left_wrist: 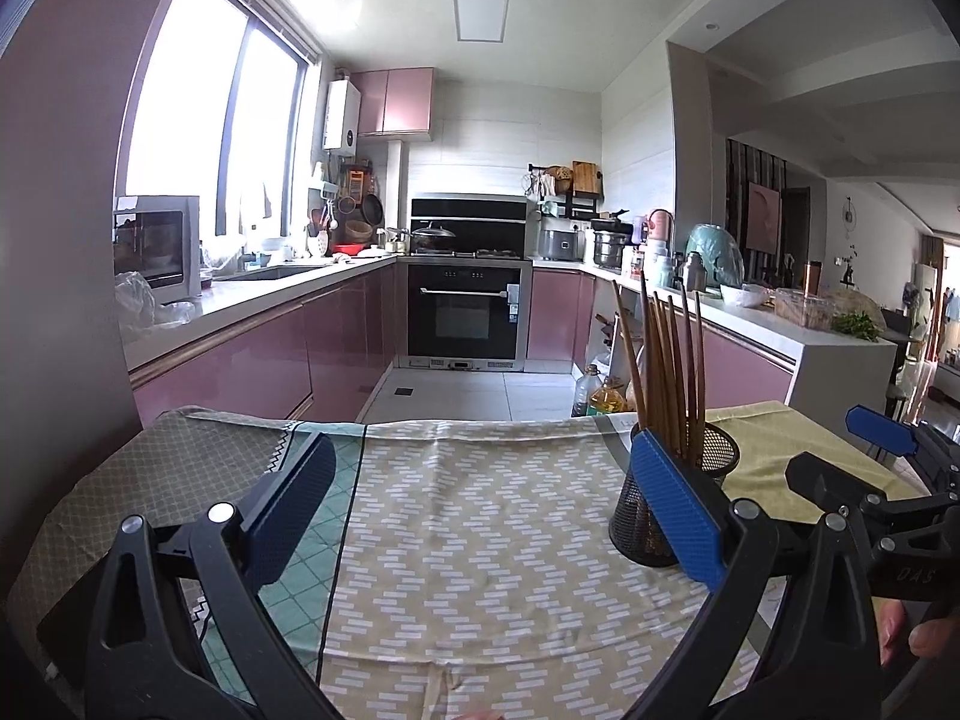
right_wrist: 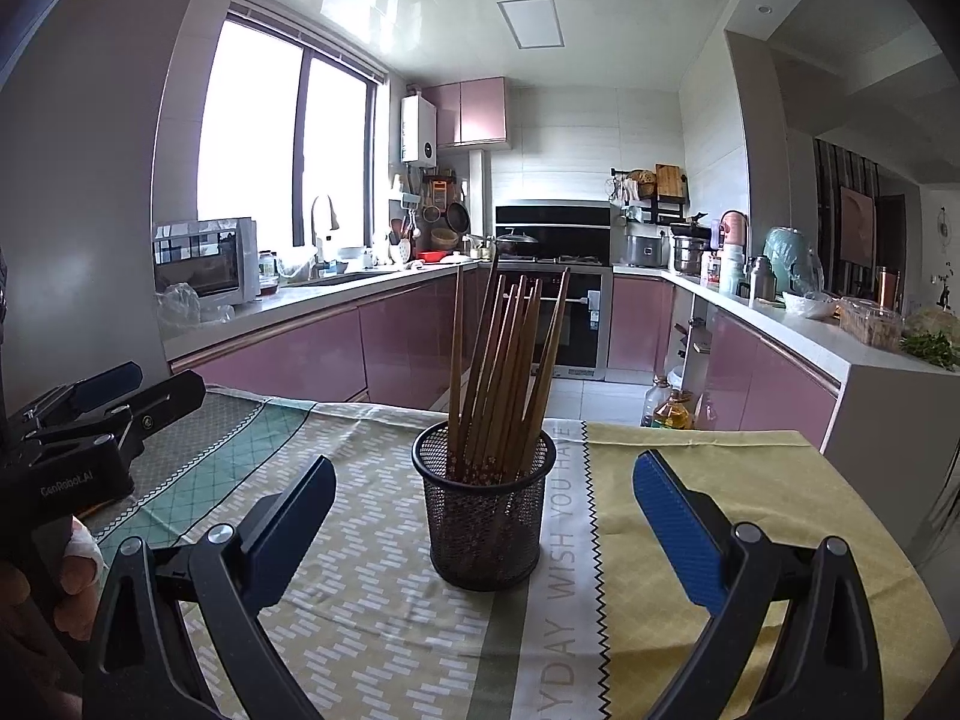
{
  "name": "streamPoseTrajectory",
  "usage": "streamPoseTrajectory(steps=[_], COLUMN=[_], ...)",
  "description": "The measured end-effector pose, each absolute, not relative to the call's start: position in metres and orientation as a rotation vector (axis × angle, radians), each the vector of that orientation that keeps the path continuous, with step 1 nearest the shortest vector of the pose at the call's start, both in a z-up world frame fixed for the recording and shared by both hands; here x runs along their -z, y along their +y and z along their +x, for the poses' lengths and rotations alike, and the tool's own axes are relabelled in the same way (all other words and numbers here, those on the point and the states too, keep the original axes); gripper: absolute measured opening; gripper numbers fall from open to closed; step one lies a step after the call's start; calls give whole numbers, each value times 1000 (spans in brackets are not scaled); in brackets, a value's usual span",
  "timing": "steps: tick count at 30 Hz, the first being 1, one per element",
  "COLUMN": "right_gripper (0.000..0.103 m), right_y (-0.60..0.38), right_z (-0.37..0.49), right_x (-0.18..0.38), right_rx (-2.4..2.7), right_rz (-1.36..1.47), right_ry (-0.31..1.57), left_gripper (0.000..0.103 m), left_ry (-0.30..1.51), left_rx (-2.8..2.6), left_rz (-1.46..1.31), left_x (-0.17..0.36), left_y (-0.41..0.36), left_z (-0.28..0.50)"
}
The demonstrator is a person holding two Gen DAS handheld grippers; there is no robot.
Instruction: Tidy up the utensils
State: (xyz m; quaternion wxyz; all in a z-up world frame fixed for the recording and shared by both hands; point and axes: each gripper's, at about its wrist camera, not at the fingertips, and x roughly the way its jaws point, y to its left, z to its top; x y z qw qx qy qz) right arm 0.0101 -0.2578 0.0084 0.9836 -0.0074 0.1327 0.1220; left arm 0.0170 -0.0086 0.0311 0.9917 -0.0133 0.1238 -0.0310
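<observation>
A black mesh holder (right_wrist: 485,510) stands upright on the patterned tablecloth (right_wrist: 372,600), packed with several brown wooden chopsticks (right_wrist: 504,360). My right gripper (right_wrist: 480,516) is open, its blue fingers spread wide on either side of the holder without touching it. In the left wrist view the same holder (left_wrist: 714,462) sits behind my right-hand finger (left_wrist: 675,504), chopsticks (left_wrist: 666,360) rising above it. My left gripper (left_wrist: 480,516) is open over bare cloth with nothing between its fingers. The right gripper (left_wrist: 888,462) shows at the far right there, and the left gripper (right_wrist: 114,396) at the far left of the right wrist view.
The table (left_wrist: 180,456) ends at a far edge, with a tiled kitchen floor (left_wrist: 480,387) beyond. Oil bottles (right_wrist: 669,405) stand on the floor past the right corner. Pink cabinets, an oven (left_wrist: 467,312) and crowded counters line the room. A person's fingers (right_wrist: 78,564) hold the left gripper's handle.
</observation>
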Motion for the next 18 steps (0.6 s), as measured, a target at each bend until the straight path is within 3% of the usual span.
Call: streamPoseTrajectory(steps=[18], right_gripper=[96], right_y=[-252], right_z=[10], right_x=[-9], right_rx=[-249], right_rz=[-13], right_ry=[271], left_gripper=[97], left_ry=[243], left_rx=[61], left_rz=[-33], left_x=[-30], left_y=[-5], left_z=[11])
